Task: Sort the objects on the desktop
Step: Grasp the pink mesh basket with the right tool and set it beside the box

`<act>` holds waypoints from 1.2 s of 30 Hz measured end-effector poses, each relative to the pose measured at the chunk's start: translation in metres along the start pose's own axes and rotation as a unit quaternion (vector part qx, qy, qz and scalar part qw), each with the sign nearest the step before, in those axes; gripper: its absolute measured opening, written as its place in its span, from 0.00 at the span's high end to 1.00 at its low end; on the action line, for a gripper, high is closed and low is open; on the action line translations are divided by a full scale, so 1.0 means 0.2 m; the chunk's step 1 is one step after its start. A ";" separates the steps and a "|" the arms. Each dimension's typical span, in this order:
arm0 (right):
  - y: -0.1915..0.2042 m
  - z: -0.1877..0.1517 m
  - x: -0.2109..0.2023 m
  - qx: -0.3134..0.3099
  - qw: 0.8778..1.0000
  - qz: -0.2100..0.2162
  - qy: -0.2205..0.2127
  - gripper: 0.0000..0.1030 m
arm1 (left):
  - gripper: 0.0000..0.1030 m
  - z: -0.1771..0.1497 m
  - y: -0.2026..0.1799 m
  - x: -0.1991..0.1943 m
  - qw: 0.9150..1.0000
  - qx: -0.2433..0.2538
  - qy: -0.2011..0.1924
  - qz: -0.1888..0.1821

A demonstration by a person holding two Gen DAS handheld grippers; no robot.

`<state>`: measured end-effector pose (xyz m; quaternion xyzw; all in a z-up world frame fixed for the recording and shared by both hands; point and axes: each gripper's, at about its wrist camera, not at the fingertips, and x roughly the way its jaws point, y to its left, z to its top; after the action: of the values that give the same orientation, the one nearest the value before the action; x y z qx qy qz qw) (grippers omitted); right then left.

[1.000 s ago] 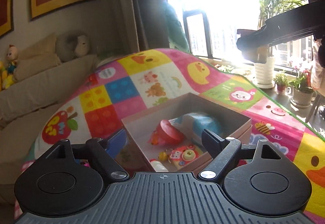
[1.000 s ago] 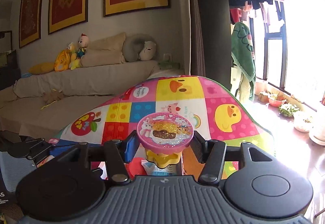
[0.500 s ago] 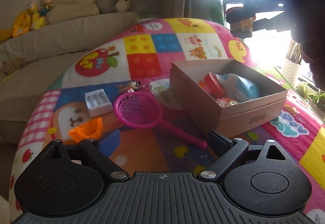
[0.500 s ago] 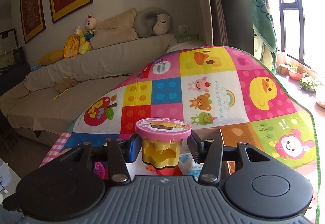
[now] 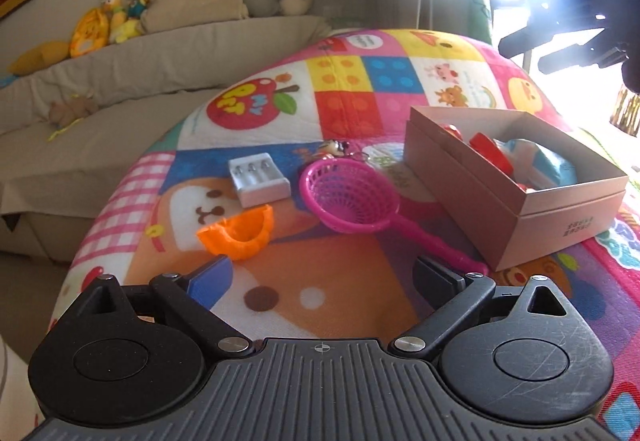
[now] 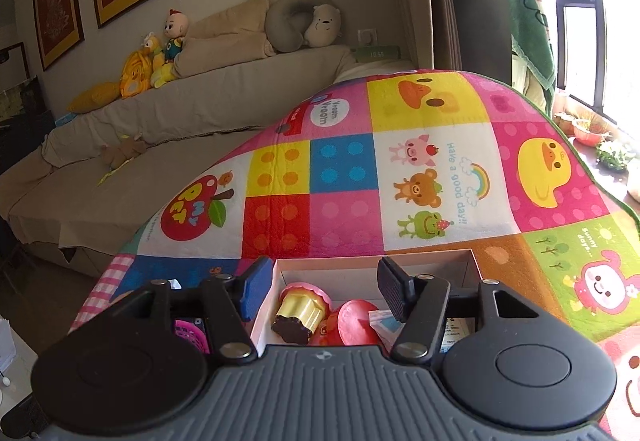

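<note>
A brown cardboard box [image 5: 552,215] stands on the colourful play mat [image 5: 360,81] at the right and holds several toys. My left gripper [image 5: 322,275] is open and empty, low over the mat in front of a pink toy strainer [image 5: 350,195], an orange slice-shaped piece [image 5: 238,233], a white battery holder [image 5: 258,179] and a small keychain figure [image 5: 336,149]. My right gripper [image 6: 320,287] is open above the box [image 6: 376,265]. The pink-lidded yellow toy [image 6: 300,311] lies on its side in the box below it, beside a red round toy [image 6: 356,323].
A beige sofa [image 6: 120,145] with plush toys and a grey neck pillow [image 6: 300,21] runs along the far wall. The right gripper shows dark against the bright window in the left wrist view [image 5: 560,37]. Potted plants [image 6: 592,129] stand by the window.
My right gripper opened and the pink-lidded yellow toy dropped into the box, tipped on its side. My left gripper swung left, from over the box to the loose items on the mat.
</note>
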<state>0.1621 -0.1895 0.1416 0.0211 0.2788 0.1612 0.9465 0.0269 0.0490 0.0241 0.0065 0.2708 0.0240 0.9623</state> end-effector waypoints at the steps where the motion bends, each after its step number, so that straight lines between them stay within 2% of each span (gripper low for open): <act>1: 0.03 -0.01 -0.01 -0.014 1.000 0.005 0.002 0.43 | 0.03 0.00 0.03 0.00 1.000 -0.008 -0.004 0.013; 4: 0.19 -0.08 -0.02 -0.069 0.997 0.026 0.012 0.43 | 0.03 0.02 0.13 0.00 0.998 -0.042 -0.005 0.043; 6: 0.36 -0.18 -0.01 -0.132 0.991 0.034 0.017 0.45 | 0.03 0.03 0.20 -0.01 0.996 -0.061 -0.005 0.057; 9: 0.60 -0.35 0.04 -0.222 0.974 0.043 0.032 0.61 | 0.03 0.04 0.30 -0.04 0.994 -0.082 -0.010 0.076; 12: 0.77 -0.52 0.13 -0.293 0.955 0.024 0.036 0.62 | 0.02 0.04 0.36 -0.07 0.992 -0.093 -0.017 0.087; 15: 0.87 -0.63 0.22 -0.350 0.937 -0.007 0.018 0.62 | 0.01 0.04 0.39 -0.08 0.992 -0.099 -0.012 0.083; 21: 0.97 -0.71 0.33 -0.392 0.919 0.012 0.031 0.63 | 0.01 0.05 0.37 -0.09 0.992 -0.100 -0.015 0.068; 23: 0.99 -0.73 0.33 -0.404 0.914 0.006 0.020 0.64 | 0.01 0.06 0.37 -0.10 0.992 -0.101 -0.019 0.074; 25: 0.99 -0.72 0.34 -0.400 0.916 0.006 0.023 0.64 | 0.01 0.06 0.38 -0.11 0.991 -0.105 -0.019 0.076; 26: 0.99 -0.71 0.35 -0.395 0.918 0.001 0.026 0.72 | 0.01 0.07 0.38 -0.12 0.991 -0.107 -0.019 0.076; 27: 0.98 -0.69 0.36 -0.387 0.921 -0.002 0.035 0.84 | 0.01 0.07 0.38 -0.12 0.991 -0.107 -0.020 0.077; 28: 0.97 -0.67 0.36 -0.376 0.926 -0.001 0.036 0.84 | 0.01 0.08 0.38 -0.13 0.991 -0.105 -0.021 0.079; 32: 0.88 -0.56 0.24 -0.304 0.951 0.031 0.046 0.94 | 0.01 0.11 0.37 -0.17 0.992 -0.093 -0.027 0.082; 36: 0.75 -0.45 0.00 -0.216 0.971 0.093 0.040 0.95 | 0.01 0.13 0.31 -0.19 0.993 -0.083 -0.030 0.072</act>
<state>0.0698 -0.0530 0.0859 -0.1647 0.2722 0.3055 0.8975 0.0055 0.1089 0.0674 -0.0536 0.2378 0.1154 0.9629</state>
